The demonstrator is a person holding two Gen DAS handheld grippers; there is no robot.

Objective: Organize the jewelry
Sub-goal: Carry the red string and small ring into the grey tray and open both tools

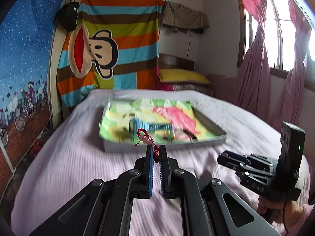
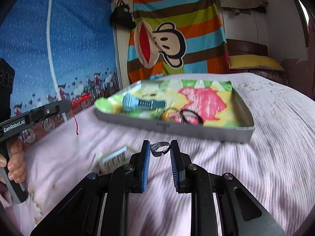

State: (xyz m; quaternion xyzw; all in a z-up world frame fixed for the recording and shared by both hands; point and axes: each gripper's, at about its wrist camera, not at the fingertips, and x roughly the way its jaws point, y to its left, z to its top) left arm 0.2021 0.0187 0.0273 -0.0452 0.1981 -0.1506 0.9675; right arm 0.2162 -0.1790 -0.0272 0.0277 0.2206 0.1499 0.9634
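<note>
Bracelet (image 1: 146, 137), pinched in the left gripper (image 1: 156, 151), points forward; right gripper (image 2: 160, 149) clamps a ring (image 2: 159, 149) crosswise.

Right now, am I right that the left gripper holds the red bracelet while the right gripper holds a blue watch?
Not quite. The left gripper does hold the red bracelet, but the right gripper holds a silver ring, as the right wrist view shows. The blue watch lies in the tray.
</note>
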